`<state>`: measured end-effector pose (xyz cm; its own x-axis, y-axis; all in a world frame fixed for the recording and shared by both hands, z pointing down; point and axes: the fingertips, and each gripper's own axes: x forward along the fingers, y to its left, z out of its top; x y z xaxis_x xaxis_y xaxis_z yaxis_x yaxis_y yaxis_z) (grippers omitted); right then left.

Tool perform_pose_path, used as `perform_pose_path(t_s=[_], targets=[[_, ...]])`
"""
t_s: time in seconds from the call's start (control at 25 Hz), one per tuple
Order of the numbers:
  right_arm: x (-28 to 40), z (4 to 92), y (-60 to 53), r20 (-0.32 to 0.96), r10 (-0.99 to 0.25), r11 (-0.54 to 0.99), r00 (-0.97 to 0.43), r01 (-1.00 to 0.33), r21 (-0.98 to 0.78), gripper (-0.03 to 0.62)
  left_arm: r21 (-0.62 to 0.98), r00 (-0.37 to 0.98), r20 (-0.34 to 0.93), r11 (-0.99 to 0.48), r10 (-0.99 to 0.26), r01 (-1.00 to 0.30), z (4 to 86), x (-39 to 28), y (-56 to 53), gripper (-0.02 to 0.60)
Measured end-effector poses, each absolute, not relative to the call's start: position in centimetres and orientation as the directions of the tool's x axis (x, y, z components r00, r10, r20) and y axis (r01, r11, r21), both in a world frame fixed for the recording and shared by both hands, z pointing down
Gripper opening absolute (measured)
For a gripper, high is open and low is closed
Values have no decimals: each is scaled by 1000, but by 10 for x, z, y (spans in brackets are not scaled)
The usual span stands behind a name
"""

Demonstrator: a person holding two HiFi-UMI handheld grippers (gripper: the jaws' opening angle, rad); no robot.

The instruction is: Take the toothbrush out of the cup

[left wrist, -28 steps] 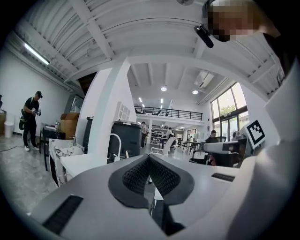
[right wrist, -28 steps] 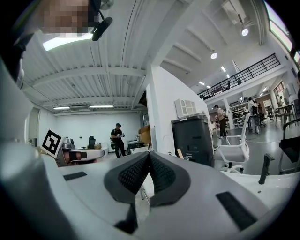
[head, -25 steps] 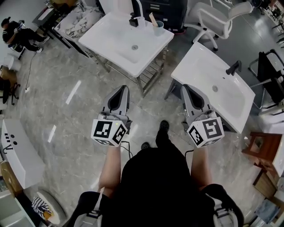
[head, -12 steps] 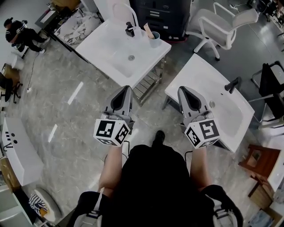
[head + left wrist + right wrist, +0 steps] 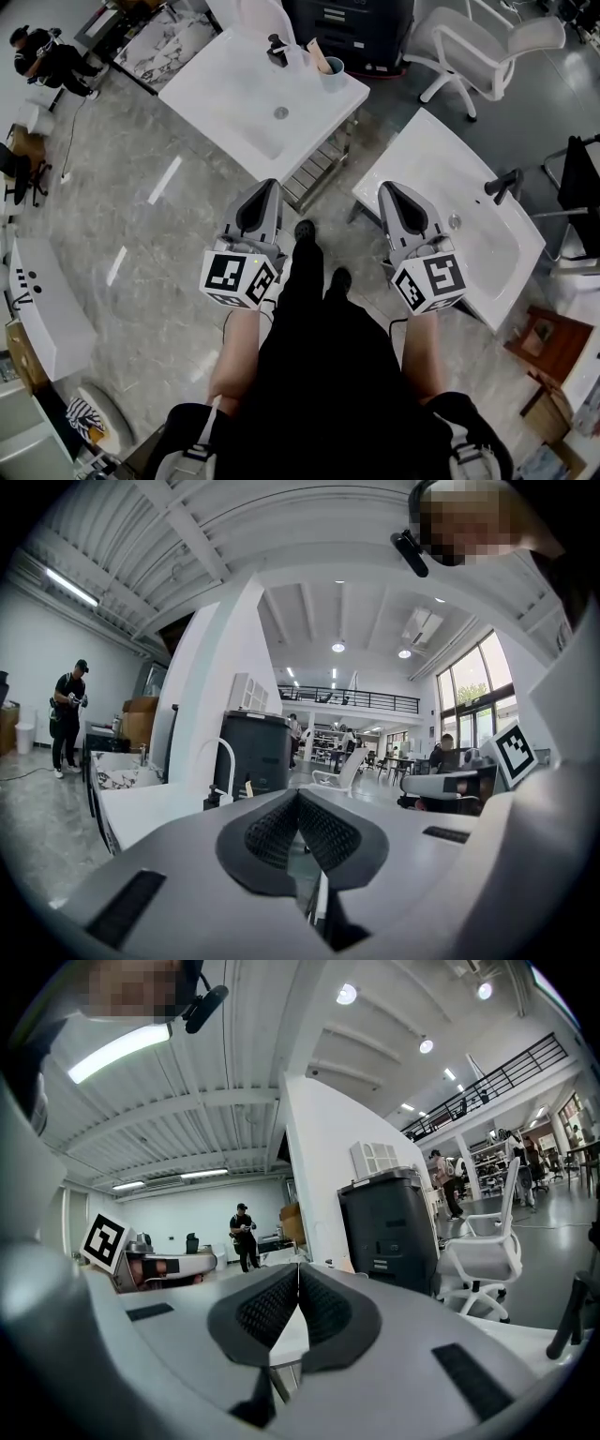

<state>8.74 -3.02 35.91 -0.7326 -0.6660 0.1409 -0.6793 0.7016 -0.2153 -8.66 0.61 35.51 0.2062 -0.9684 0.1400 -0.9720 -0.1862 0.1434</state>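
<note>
Well ahead of both grippers, the cup (image 5: 333, 67) stands on the far right corner of a white sink (image 5: 220, 89), near its black faucet (image 5: 277, 49). The toothbrush (image 5: 318, 53) sits in the cup, tilted toward the faucet, its upper end above the rim.

The left gripper (image 5: 263, 187) is held out over the grey floor (image 5: 141, 216), pointing toward the near edge of that sink and apart from it. Its own view shows the ribbed pads (image 5: 281, 829) pressed together with nothing between them.

The right gripper (image 5: 390, 188) runs parallel to it, over the near corner of a second sink (image 5: 441, 159) that stands to the right of the first. Its pads (image 5: 317, 1309) also meet, empty.

Neither gripper touches the cup or toothbrush. A white chair (image 5: 469, 42) stands beyond the second sink.
</note>
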Motion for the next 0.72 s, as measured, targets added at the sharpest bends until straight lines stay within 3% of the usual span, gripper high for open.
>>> perform_pose_path(t_s=[0.72], targets=[[46, 328, -175, 139, -769, 613, -623, -782, -111, 31, 181, 362, 93, -342, -928, -922, 356, -118, -193, 17]])
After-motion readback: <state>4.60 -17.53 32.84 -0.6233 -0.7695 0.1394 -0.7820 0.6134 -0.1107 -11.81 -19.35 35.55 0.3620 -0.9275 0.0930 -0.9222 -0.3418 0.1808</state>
